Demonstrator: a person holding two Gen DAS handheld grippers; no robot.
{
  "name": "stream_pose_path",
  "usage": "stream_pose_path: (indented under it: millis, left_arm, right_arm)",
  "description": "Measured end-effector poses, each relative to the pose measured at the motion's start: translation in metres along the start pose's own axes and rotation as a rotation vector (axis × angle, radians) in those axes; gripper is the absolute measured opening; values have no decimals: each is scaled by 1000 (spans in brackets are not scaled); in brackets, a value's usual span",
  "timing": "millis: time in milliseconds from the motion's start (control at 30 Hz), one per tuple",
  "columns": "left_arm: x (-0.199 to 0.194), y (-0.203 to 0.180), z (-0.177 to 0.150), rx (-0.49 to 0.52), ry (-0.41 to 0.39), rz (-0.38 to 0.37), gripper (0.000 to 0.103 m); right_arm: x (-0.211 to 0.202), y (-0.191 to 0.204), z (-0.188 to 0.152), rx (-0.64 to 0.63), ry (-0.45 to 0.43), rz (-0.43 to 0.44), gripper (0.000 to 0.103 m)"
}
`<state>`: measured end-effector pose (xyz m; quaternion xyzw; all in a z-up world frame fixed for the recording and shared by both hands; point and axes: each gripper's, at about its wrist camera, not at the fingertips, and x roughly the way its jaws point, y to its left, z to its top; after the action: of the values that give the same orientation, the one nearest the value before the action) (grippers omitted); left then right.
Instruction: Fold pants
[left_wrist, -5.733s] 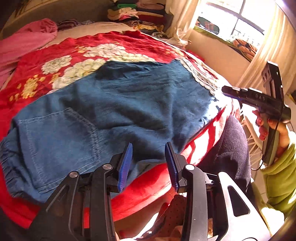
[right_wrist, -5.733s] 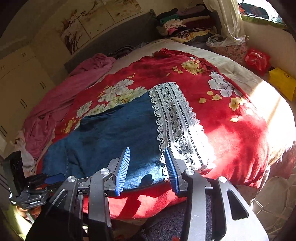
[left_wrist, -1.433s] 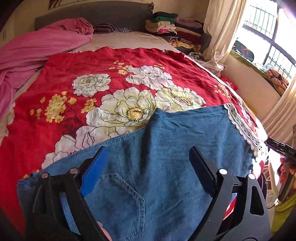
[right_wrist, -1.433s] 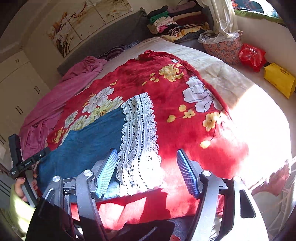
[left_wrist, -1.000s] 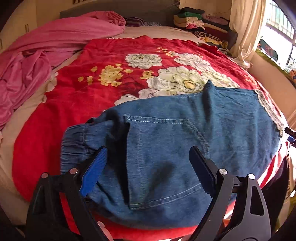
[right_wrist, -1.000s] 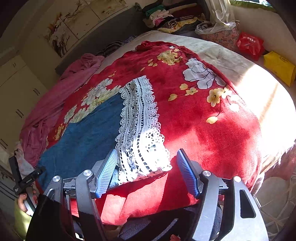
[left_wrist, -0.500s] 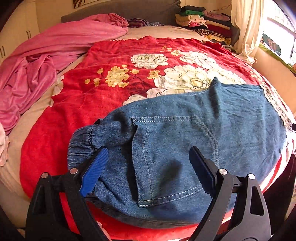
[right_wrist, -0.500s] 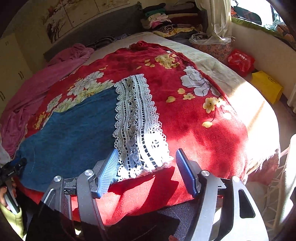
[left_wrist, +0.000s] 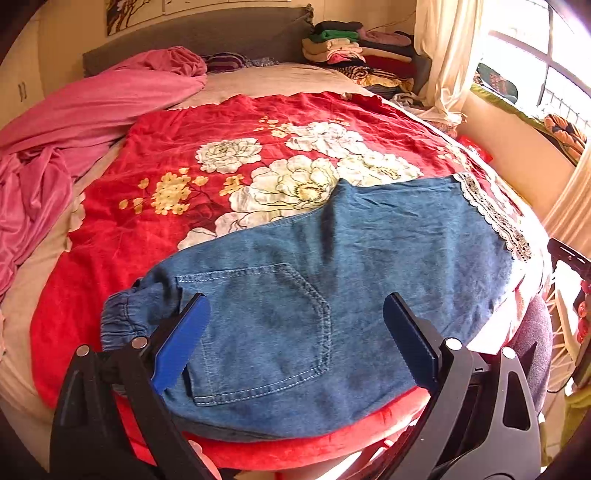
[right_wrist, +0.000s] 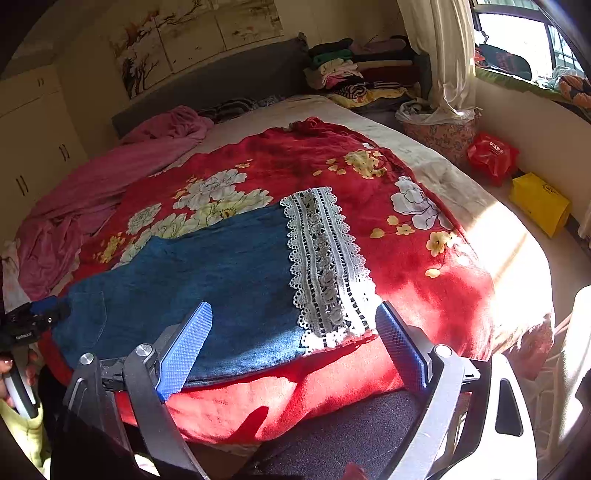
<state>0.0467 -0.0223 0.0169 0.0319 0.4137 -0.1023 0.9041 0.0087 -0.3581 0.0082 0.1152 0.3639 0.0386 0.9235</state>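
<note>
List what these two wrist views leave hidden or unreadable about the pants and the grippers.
- Pants, left wrist view: the left gripper covers parts of the near edge, so the layers there can't be counted.
- Lace hem, right wrist view: glare washes out its near corner.
- Waistband: partly behind a blue pad.
- Right gripper: its jaws have just been opening, nothing between them; in the left wrist view it is cut off by the right edge.
</note>
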Motion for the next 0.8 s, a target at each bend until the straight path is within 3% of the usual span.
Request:
stream_pose_path:
  millis: [500,800]
  left_arm:
    - [28,-103,62,178,10,-193,89]
    - [41,-148,83,285,10,-219,90]
  right_arm:
    - [-16,-24,0,66,-38,-39,96]
    - [-22,-37,-1,108,-54,-62,98]
